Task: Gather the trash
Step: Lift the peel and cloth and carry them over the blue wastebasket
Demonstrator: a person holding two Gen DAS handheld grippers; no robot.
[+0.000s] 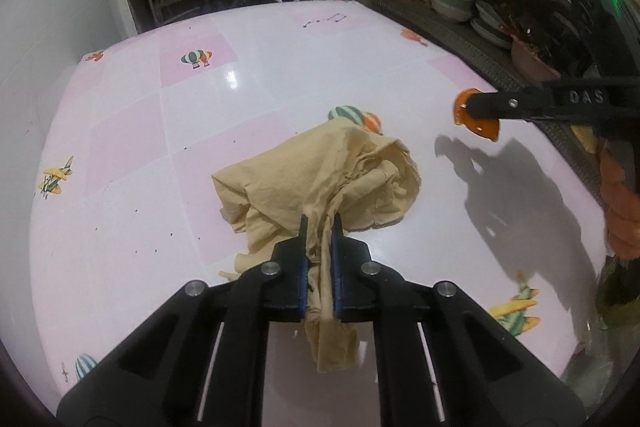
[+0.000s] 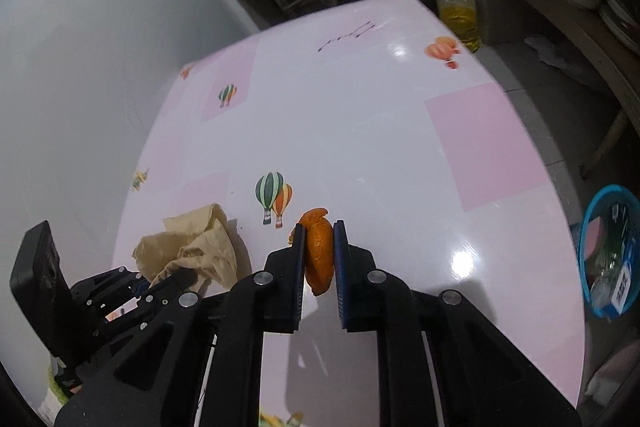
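Observation:
My left gripper (image 1: 320,223) is shut on a crumpled beige cloth (image 1: 320,175) that rests on the pink and white table (image 1: 160,131); a tail of cloth hangs between the fingers. My right gripper (image 2: 319,227) is shut on a piece of orange peel (image 2: 319,251) and holds it above the table (image 2: 360,131). In the left wrist view the right gripper (image 1: 476,111) hovers at the right with the peel (image 1: 480,126). In the right wrist view the cloth (image 2: 192,247) and left gripper (image 2: 172,277) sit at lower left.
A blue basket (image 2: 588,227) with trash stands on the floor right of the table. An oil bottle (image 2: 458,15) stands past the far corner. Shelves with stacked bowls and plates (image 1: 456,1) line the right side. A white wall is at the left.

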